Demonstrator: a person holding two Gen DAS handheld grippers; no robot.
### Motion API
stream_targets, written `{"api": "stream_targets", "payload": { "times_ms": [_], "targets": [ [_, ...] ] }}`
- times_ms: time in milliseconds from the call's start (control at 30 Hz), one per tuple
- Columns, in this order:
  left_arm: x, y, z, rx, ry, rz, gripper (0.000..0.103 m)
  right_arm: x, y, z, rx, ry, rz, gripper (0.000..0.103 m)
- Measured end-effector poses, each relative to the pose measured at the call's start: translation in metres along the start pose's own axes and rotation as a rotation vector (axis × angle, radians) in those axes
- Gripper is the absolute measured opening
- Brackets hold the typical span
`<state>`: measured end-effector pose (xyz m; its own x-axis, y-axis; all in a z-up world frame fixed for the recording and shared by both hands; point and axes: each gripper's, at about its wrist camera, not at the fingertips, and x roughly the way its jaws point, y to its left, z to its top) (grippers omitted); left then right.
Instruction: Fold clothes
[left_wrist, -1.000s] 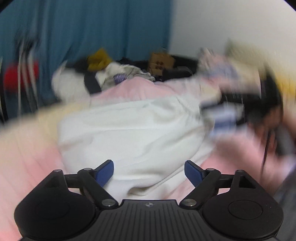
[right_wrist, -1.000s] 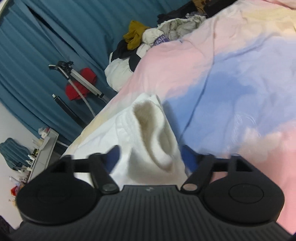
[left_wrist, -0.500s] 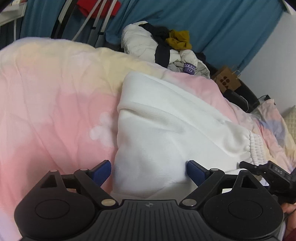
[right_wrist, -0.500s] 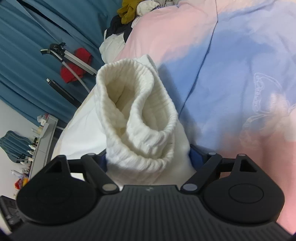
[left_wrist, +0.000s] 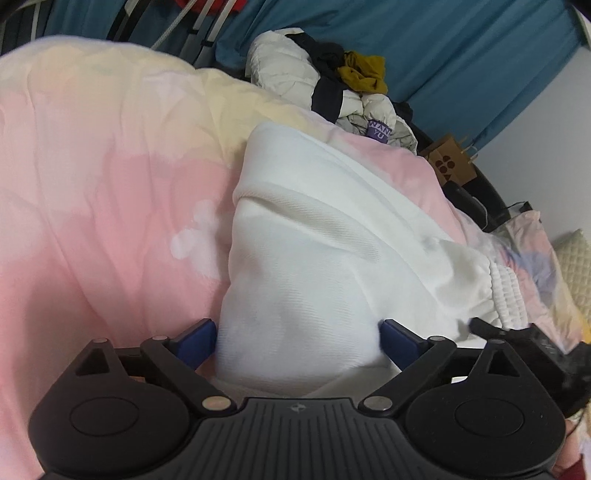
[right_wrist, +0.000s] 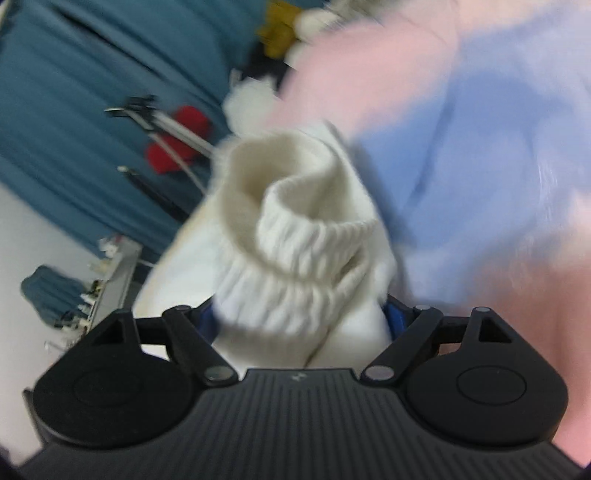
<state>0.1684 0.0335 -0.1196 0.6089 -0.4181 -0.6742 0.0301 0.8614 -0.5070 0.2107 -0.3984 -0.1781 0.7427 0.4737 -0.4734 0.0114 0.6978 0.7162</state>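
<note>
Swinging now, the right gripper (right_wrist: 301, 325) (blurred) probably clamps the ribbed cuff (right_wrist: 295, 236); left gripper (left_wrist: 297, 339) straddles the white garment (left_wrist: 314, 258), folding underway.

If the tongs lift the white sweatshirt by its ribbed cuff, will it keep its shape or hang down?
The white sweatshirt probably sags: it already drapes in soft creases over the bedcover. The ribbed cuff looks thick and bunched, so it likely grips well between the right tongs.
</note>
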Motion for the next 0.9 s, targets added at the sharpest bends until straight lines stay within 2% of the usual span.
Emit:
{"api": "stream_targets", "payload": {
  "times_ms": [33,67,100,133,167,200,300,467,633,767,900],
  "targets": [
    [0.000,0.002,0.000,-0.010,-0.002,-0.014,0.097,0.006,-0.002,-0.001,0.008,0.008,-0.024,0.082],
    [0.000,0.004,0.000,-0.020,-0.005,-0.029,0.091,0.011,-0.005,-0.002,0.016,0.016,-0.049,0.072],
    [0.000,0.007,0.000,-0.031,-0.008,-0.043,0.077,0.010,0.001,-0.003,-0.009,0.004,-0.066,0.066],
    [0.000,0.009,0.000,-0.041,-0.010,-0.058,0.075,0.005,0.006,-0.001,-0.024,-0.015,-0.061,0.051],
    [-0.002,0.008,-0.001,-0.030,-0.018,-0.055,0.061,-0.002,0.009,0.003,-0.028,-0.034,-0.049,0.044],
    [-0.006,0.004,-0.002,-0.007,-0.029,-0.061,0.050,-0.008,0.012,0.006,-0.032,-0.053,-0.037,0.043],
    [-0.027,-0.009,-0.001,0.012,-0.086,-0.082,0.034,-0.027,0.022,0.017,-0.044,-0.109,0.000,0.037],
    [-0.069,-0.048,0.014,0.039,-0.192,-0.127,0.032,-0.059,0.039,0.034,-0.065,-0.203,0.061,0.035],
    [-0.085,-0.126,0.041,0.122,-0.251,-0.191,0.032,-0.091,0.047,0.055,-0.078,-0.303,0.106,0.035],
    [-0.056,-0.204,0.061,0.218,-0.276,-0.246,0.032,-0.113,0.016,0.092,-0.050,-0.414,0.064,0.035],
    [0.018,-0.270,0.078,0.262,-0.271,-0.293,0.032,-0.135,-0.015,0.130,-0.022,-0.525,0.022,0.035]
  ]
}}
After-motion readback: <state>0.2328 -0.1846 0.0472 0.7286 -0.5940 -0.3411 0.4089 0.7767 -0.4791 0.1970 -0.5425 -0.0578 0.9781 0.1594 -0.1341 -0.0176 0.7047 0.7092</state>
